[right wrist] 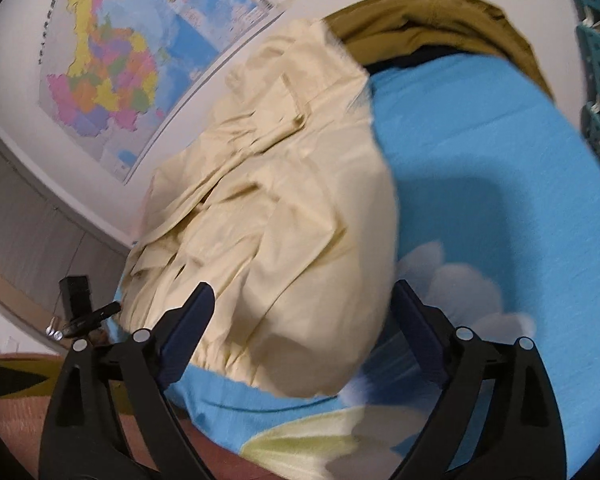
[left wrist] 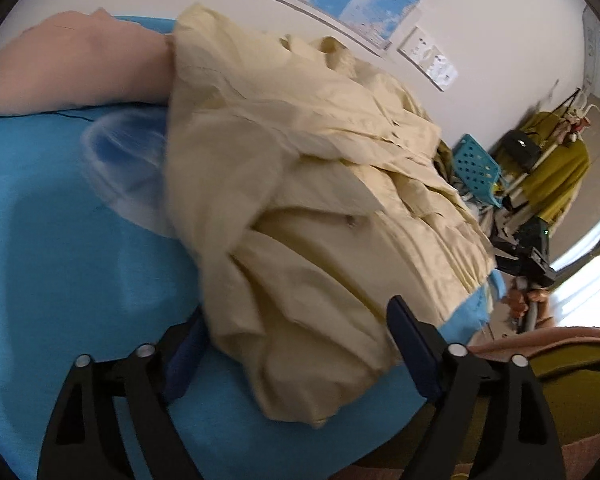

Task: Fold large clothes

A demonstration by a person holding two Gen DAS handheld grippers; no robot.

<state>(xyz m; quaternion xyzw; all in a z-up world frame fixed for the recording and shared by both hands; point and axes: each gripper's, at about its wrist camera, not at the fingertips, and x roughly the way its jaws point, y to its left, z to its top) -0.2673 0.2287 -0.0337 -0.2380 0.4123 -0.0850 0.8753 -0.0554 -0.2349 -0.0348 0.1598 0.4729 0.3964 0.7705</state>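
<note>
A large cream-yellow garment (left wrist: 300, 184) lies crumpled in a heap on a bright blue sheet (left wrist: 68, 240). My left gripper (left wrist: 296, 316) stands wide open at the near edge of the heap, with loose cloth lying between its blue-padded fingers (left wrist: 412, 344) and not pinched. In the right wrist view the same garment (right wrist: 276, 216) spreads over the blue sheet (right wrist: 480, 152). My right gripper (right wrist: 304, 300) is also wide open, its fingers (right wrist: 192, 320) standing either side of the cloth's rounded near edge without pressing it.
A pink pillow (left wrist: 68, 68) lies at the far left of the bed and an olive-brown garment (right wrist: 432, 16) at its other end. Maps (right wrist: 112, 60) hang on the white wall. Teal baskets (left wrist: 476, 168), a rack with mustard clothes (left wrist: 556, 176) and a black tripod device (left wrist: 528, 256) stand beside the bed.
</note>
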